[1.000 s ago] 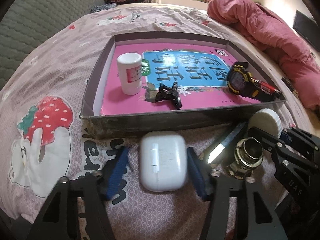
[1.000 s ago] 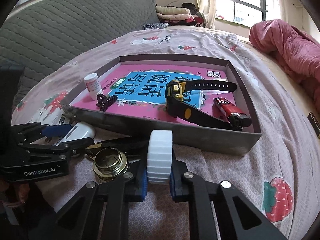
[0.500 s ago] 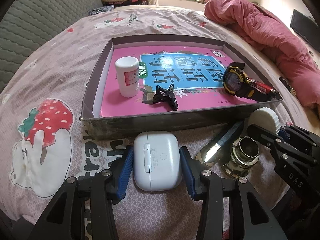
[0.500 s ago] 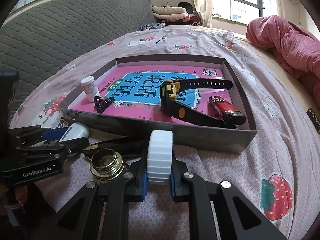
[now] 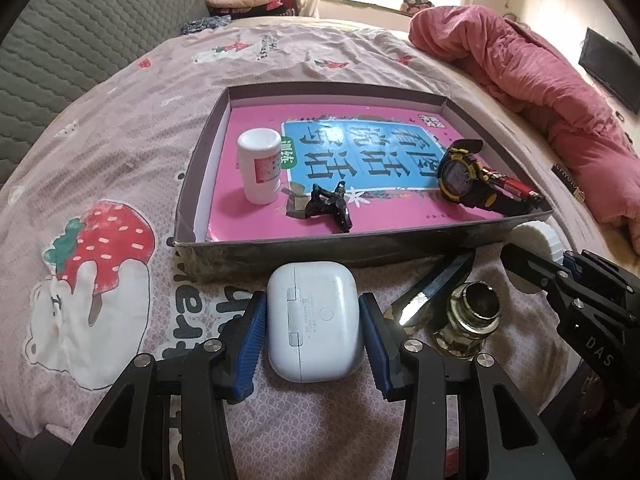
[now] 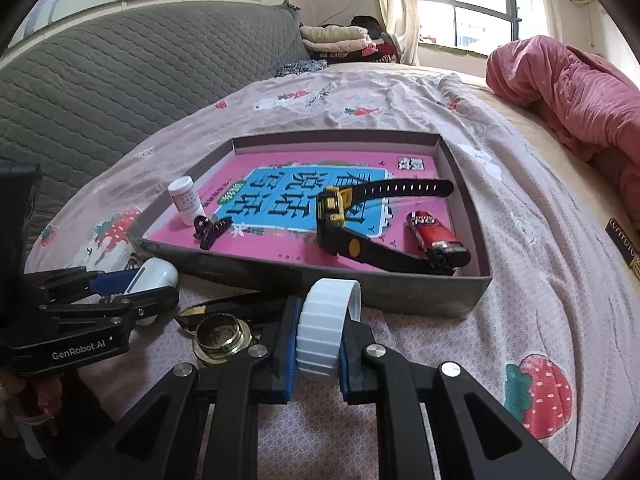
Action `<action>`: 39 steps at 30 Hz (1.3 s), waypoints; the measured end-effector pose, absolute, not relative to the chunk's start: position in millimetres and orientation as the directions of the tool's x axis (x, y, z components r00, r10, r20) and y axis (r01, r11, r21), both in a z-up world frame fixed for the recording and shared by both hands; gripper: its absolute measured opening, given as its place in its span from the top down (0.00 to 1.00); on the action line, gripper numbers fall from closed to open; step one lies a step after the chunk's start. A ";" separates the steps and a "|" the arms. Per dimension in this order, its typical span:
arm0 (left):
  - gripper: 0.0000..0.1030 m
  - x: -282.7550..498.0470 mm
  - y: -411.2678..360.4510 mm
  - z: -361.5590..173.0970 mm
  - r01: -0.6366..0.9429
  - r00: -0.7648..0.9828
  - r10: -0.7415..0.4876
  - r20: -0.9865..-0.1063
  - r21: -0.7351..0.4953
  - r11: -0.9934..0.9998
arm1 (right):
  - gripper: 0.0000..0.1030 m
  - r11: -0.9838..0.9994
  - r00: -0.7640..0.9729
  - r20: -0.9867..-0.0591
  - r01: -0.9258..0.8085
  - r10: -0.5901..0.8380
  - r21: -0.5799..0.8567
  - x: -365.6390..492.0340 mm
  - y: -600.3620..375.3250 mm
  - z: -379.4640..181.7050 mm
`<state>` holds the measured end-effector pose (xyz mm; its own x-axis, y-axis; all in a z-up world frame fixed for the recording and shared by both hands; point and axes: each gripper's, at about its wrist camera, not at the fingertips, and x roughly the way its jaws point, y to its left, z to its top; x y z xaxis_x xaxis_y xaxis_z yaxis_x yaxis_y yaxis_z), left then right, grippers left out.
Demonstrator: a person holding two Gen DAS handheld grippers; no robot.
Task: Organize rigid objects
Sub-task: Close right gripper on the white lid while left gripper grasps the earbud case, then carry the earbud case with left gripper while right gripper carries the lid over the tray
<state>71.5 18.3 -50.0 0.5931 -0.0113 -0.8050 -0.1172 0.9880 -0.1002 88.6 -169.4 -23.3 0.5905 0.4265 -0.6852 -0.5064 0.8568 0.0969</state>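
1. the left gripper (image 5: 313, 332) has its blue pads against both long sides of the white case (image 5: 312, 320), which lies flat on the sheet (image 5: 120, 152) just before the box's (image 5: 188, 216) near wall. it looks pinched, though firm contact is hard to confirm.
2. the right gripper (image 6: 318, 344) is pressed onto the white cap (image 6: 326, 328), held on edge by its two flat faces, near the same wall.
3. the case is likely light, stiff and smooth, so it could slip; gripping across its flat sides at mid-length seems right.
4. the cap is rigid and ribbed on the rim, so the hold should be sure.
5. a brass fitting (image 5: 468, 320) and a dark blade-like piece (image 5: 436, 288) lie between the grippers, outside the box.
6. inside are a bottle (image 5: 260, 170), clip (image 5: 328, 204), watch (image 5: 460, 178) and lighter (image 6: 436, 238).
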 end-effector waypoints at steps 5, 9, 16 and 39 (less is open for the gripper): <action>0.54 67.8 13.9 -43.1 -0.104 0.607 -0.016 -0.794 -0.099 0.990 | 0.85 0.858 0.603 -0.670 -0.503 0.433 0.102 84.3 -172.5 -15.3; 0.54 65.8 11.9 -38.3 -0.098 0.617 -0.016 -0.787 -0.097 0.991 | 0.85 0.861 0.613 -0.663 -0.499 0.430 0.097 83.4 -173.3 -11.2; 0.54 61.2 9.7 -34.0 -0.094 0.620 -0.013 -0.784 -0.091 0.991 | 0.85 0.865 0.630 -0.647 -0.491 0.431 0.099 79.5 -178.5 -3.6; 0.54 62.8 0.8 0.0 -0.101 0.677 -0.012 -0.736 -0.109 0.989 | 0.85 0.849 0.688 -0.553 -0.523 0.470 0.071 67.4 -173.5 32.4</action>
